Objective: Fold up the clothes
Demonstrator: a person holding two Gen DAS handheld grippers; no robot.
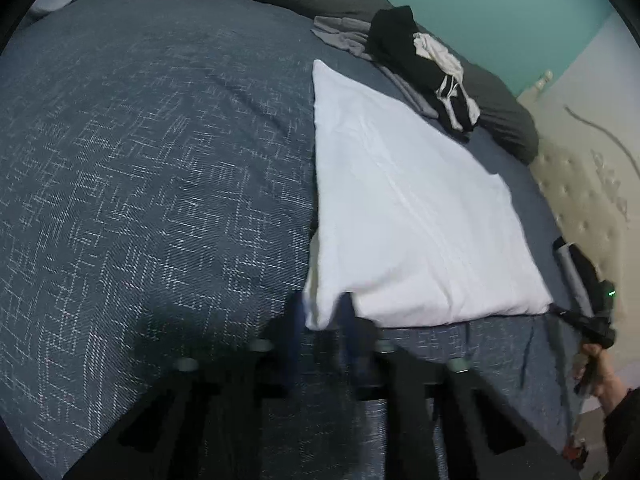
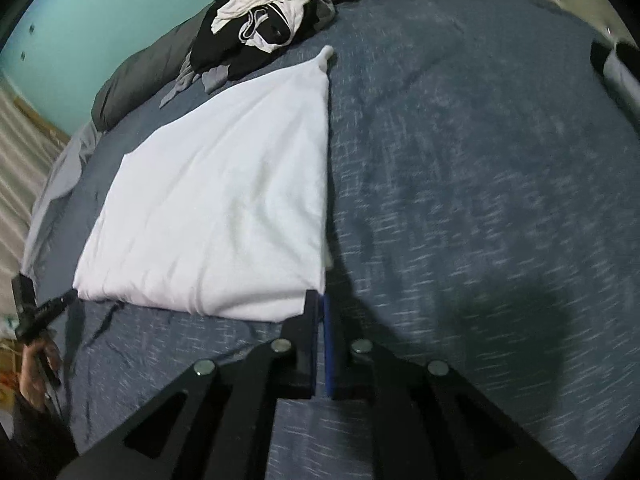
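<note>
On the blue-grey woven bedspread (image 1: pixel 160 160), near its front edge, lies your folded white cotton garment (image 1: pixel 408 216). Your left gripper (image 1: pixel 322 316) pinches its near left corner; your right gripper (image 2: pixel 322 304) is clamped on its near right corner. At the far edge: a heap of black, white and grey clothes (image 2: pixel 256 32).

The left tongs (image 1: pixel 322 314) point steeply down at the near edge of the bed (image 1: pixel 140 160), jaws pinched on the near left corner of the white garment (image 1: pixel 400 220). The right tongs (image 2: pixel 322 300) tilt down likewise, jaws closed at the garment's near right corner. A hand (image 1: pixel 596 372) grips the right handle.
</note>
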